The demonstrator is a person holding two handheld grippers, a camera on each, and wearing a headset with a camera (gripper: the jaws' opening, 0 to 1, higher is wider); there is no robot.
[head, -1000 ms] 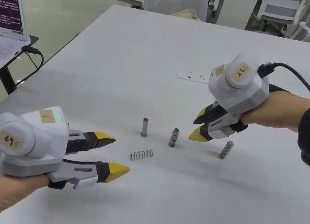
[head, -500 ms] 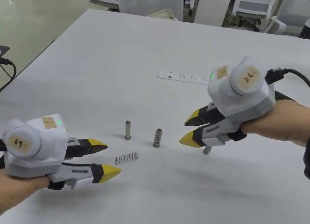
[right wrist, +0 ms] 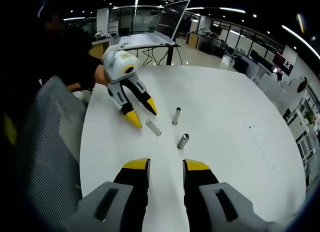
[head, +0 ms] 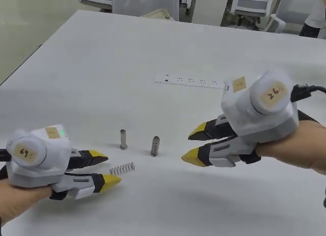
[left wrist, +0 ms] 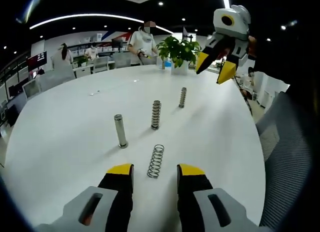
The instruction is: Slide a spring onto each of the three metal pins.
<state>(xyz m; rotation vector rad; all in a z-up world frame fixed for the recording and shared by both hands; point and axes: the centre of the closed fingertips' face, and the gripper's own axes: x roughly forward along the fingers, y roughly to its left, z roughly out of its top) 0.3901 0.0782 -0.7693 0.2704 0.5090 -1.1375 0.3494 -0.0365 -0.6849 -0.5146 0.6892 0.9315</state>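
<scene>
Jaws spread and empty on both: left gripper (head: 109,167) sits low by the white table (head: 102,68), right gripper (head: 187,146) is held above it. Just ahead of the left tips lies a loose spring (head: 121,168), a thin silvery coil on its side. Beyond it a bare pin (head: 123,139) stands upright; beside that, a second pin (head: 155,146) wears a spring. A third pin (left wrist: 183,97), farther off beneath the right gripper, seems sprung too. A power strip (head: 191,81) lies well behind.
</scene>
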